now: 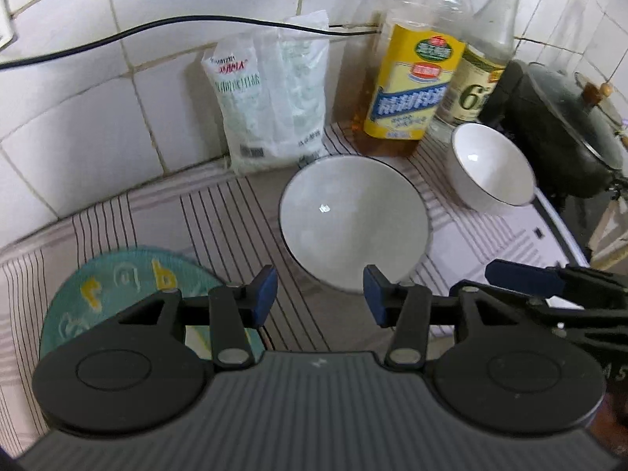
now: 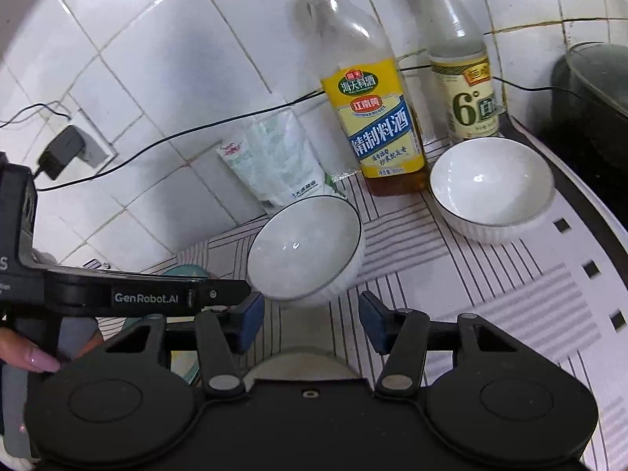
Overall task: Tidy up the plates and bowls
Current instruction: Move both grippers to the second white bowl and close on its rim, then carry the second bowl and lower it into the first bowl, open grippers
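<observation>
A white bowl with a dark rim (image 1: 353, 223) sits on the striped cloth (image 1: 219, 216) just ahead of my open, empty left gripper (image 1: 320, 296). It also shows in the right wrist view (image 2: 304, 247), just ahead of my open, empty right gripper (image 2: 310, 320). A second, smaller white bowl (image 1: 490, 168) stands further right near the bottles; it also shows in the right wrist view (image 2: 490, 188). A teal plate with yellow letters (image 1: 125, 286) lies at the left, partly under my left gripper. The left gripper's body (image 2: 141, 294) shows in the right wrist view at the left.
A cooking wine bottle (image 1: 408, 78), a vinegar bottle (image 1: 482, 59) and a white bag (image 1: 271, 94) stand against the tiled wall. A dark pot (image 1: 565, 125) sits on the stove at the right. A black cable (image 2: 157, 145) runs along the wall to a plug (image 2: 59, 153).
</observation>
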`<move>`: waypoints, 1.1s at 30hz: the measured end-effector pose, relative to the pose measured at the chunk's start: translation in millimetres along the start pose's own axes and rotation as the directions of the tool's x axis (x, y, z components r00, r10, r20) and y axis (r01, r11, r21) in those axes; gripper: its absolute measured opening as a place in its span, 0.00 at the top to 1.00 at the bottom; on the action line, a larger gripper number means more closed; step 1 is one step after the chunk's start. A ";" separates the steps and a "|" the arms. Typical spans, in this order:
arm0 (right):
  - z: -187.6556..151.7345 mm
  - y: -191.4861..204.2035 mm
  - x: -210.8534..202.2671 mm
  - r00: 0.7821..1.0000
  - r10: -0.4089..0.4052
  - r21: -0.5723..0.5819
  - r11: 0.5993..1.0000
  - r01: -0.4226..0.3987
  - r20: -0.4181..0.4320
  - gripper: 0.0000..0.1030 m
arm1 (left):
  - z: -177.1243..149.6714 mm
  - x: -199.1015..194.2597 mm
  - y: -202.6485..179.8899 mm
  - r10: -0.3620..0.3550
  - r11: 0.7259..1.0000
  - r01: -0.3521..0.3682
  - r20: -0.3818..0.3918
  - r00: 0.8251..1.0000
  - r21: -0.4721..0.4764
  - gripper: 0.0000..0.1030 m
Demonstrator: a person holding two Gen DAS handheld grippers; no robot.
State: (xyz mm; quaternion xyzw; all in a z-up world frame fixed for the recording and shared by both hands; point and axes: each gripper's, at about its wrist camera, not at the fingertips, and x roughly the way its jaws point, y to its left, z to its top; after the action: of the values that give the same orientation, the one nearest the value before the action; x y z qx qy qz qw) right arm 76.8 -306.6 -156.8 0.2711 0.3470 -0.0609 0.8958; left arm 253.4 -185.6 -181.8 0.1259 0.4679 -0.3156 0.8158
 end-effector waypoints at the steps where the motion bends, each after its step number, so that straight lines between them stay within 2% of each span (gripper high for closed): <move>1: 3.9 -1.0 7.0 1.000 -0.007 0.003 1.000 0.007 -0.012 0.43 | 2.1 5.7 0.3 0.011 1.000 -0.011 0.005 1.000 0.010 0.54; 7: 21.8 -9.6 44.2 0.997 -0.056 0.046 0.997 0.059 -0.060 0.47 | 4.8 31.2 3.8 0.051 0.998 -0.051 -0.006 0.999 0.042 0.54; 10: 25.6 -14.8 58.9 0.994 -0.066 0.084 0.994 0.074 -0.086 0.50 | 4.4 35.0 2.9 0.082 0.995 -0.083 0.021 0.996 0.061 0.54; 12: 24.1 -19.5 64.5 0.991 -0.109 0.115 0.986 0.118 -0.077 0.50 | 4.8 35.7 1.9 0.088 0.993 -0.091 0.037 0.995 0.072 0.54; 14: 22.1 -22.5 66.5 0.988 -0.141 0.125 0.981 0.148 -0.068 0.50 | 5.3 36.3 1.5 0.081 0.994 -0.083 0.040 0.996 0.072 0.54; 17: 20.4 -32.1 65.9 0.992 -0.110 0.177 0.977 0.119 -0.063 0.54 | 4.7 38.3 0.6 0.068 0.995 -0.071 0.041 0.997 0.074 0.54; 20: 18.8 -38.6 64.0 0.992 -0.109 0.203 0.972 0.119 -0.056 0.62 | 2.8 40.5 1.5 0.033 0.998 -0.034 0.026 0.999 0.048 0.56; 22: 18.0 -41.2 62.4 0.991 -0.121 0.202 0.971 0.131 -0.057 0.71 | 2.2 43.0 3.7 -0.002 1.000 0.002 0.012 1.000 0.013 0.56; 23: 18.0 -42.5 61.7 0.992 -0.116 0.206 0.970 0.125 -0.054 0.74 | 1.7 44.0 4.3 -0.019 1.000 0.019 0.005 1.000 -0.001 0.58; 24: 17.0 -43.6 61.7 0.994 -0.102 0.213 0.971 0.110 -0.049 0.75 | 0.8 44.4 3.8 -0.030 1.000 0.030 0.003 1.000 -0.007 0.64; 27: 16.4 -47.7 63.6 0.997 -0.050 0.243 0.968 0.061 -0.052 0.83 | -1.3 42.6 -0.2 0.002 1.000 -0.002 0.038 0.999 0.005 0.78; 30: 14.5 -47.9 71.3 0.996 -0.043 0.256 0.965 0.062 -0.080 0.88 | -1.3 41.9 -2.9 -0.012 1.000 0.012 0.033 0.999 -0.001 0.80; 33: 11.2 -50.3 76.3 0.994 -0.050 0.284 0.956 0.076 -0.097 0.89 | -3.5 41.6 -8.6 0.014 1.000 -0.014 0.032 0.999 0.002 0.80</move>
State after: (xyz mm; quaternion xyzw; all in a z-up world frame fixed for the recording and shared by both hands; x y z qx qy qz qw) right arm 125.9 -349.0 -222.2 0.3894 0.3825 -0.1271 0.8282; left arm 260.7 -207.0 -217.9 0.1247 0.4535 -0.3125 0.8253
